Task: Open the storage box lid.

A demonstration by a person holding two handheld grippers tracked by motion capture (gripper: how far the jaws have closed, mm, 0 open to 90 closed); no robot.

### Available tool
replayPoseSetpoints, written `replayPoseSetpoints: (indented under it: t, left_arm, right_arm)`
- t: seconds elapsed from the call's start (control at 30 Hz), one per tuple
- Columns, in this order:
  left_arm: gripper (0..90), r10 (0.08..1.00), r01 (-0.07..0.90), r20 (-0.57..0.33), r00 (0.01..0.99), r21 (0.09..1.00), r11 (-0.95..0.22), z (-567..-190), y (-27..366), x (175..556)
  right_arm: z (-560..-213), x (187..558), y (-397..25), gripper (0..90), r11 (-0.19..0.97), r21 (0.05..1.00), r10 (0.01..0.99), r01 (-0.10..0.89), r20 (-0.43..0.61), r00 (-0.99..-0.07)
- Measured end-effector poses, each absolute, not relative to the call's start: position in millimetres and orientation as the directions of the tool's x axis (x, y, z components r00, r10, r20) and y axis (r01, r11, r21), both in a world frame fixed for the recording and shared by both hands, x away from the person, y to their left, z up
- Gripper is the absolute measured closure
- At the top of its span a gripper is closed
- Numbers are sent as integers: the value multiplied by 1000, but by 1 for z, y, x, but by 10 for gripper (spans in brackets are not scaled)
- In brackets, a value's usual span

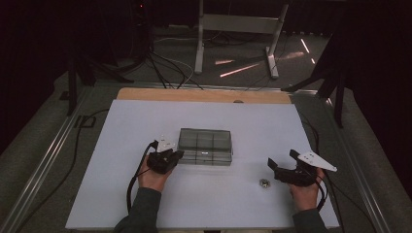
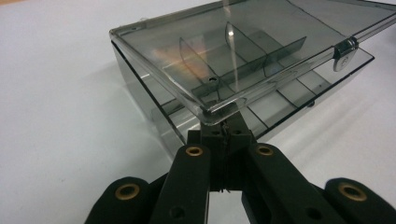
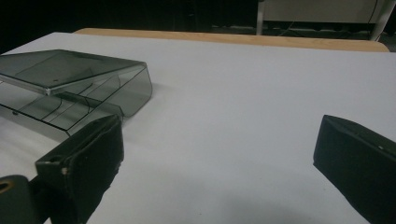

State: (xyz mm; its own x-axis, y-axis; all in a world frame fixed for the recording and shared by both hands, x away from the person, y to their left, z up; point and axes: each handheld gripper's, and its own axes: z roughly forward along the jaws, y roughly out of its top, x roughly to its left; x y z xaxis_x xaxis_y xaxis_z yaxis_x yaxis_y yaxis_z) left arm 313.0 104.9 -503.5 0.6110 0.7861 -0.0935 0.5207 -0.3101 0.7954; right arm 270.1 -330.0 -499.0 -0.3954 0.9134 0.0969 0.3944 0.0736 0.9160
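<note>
The lid (image 2: 243, 51) of the clear box (image 1: 205, 146) is being pinched by the left gripper (image 2: 227, 125); the right gripper (image 1: 280, 165) is being held spread, near what is seemingly a small metal part (image 1: 264, 183).

Smoky clear compartment box (image 1: 205, 146) mid-table; hinged lid (image 2: 243, 51) lifted slightly at one corner; dividers inside.

The box (image 2: 243, 60) runs off the right edge in the left gripper view, and its lid's corner hides the fingertips (image 2: 227, 133). Near the right gripper (image 1: 282, 167), a small metal piece (image 1: 264, 183), perhaps a nut, is too tiny to identify.
</note>
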Motion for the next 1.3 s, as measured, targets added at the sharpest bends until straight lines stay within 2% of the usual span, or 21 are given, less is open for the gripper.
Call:
replayPoseSetpoints:
  t: [1.03, 1.3]
  left_arm:
    - [900, 793, 499, -90, 602, 818, -286, -493, 98, 324]
    - [900, 798, 494, -95, 595, 827, -269, -486, 98, 329]
  right_arm:
    - [-499, 271, -326, 18, 82, 917, 906, 391, 95, -412]
    - [-486, 276, -322, 18, 19, 932, 880, 362, 156, -449]
